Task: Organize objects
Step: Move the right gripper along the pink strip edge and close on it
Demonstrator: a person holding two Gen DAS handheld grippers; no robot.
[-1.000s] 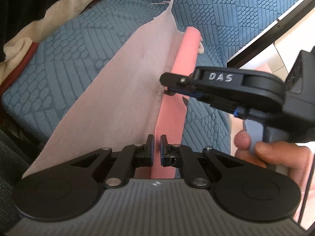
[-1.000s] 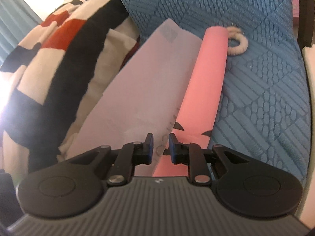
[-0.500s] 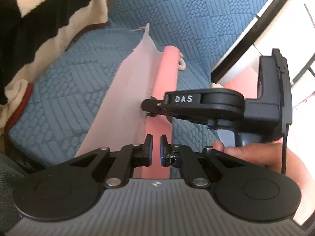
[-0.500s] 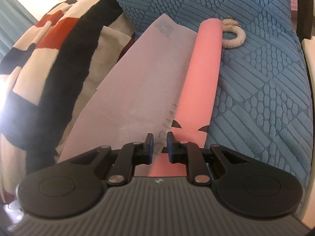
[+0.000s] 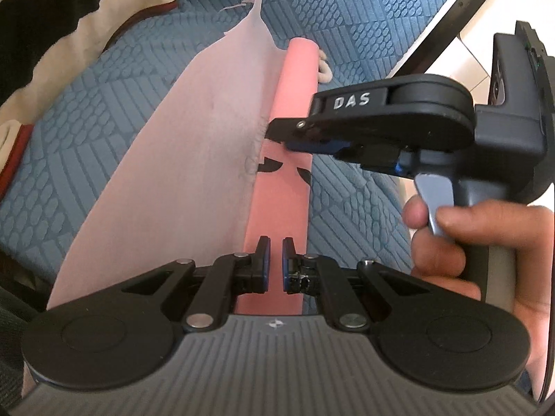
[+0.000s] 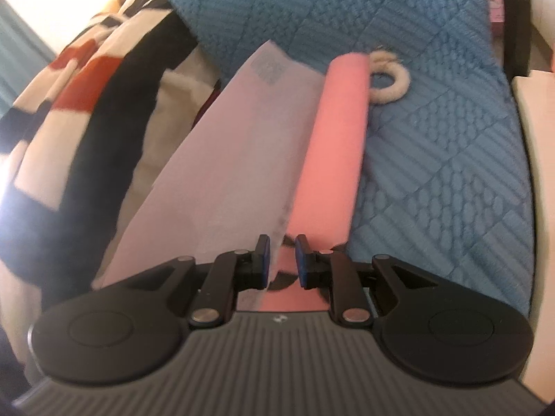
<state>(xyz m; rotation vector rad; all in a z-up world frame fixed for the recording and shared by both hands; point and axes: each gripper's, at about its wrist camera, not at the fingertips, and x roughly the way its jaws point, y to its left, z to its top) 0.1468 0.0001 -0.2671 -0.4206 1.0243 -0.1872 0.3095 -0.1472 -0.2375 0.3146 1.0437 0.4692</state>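
A pink bag (image 5: 284, 173) with black marks lies partly rolled on a blue quilted cushion (image 5: 347, 17), with its pale flap (image 5: 180, 159) spread to the left. It also shows in the right wrist view (image 6: 333, 145). My left gripper (image 5: 273, 265) sits over the near end of the roll with a narrow gap between its jaws. My right gripper (image 6: 281, 261) is a little open over the roll's seam, and it shows from the side in the left wrist view (image 5: 277, 131). A cream rope loop (image 6: 388, 83) lies at the roll's far end.
A black, red and cream blanket (image 6: 69, 111) lies bunched at the left of the cushion. A black frame edge (image 5: 451, 24) and a white surface (image 6: 530, 173) border the cushion on the right.
My right gripper's jaws have spread a little wider on the roll. The left wrist view has moved closer over the bag. The bag stays on the cushion.
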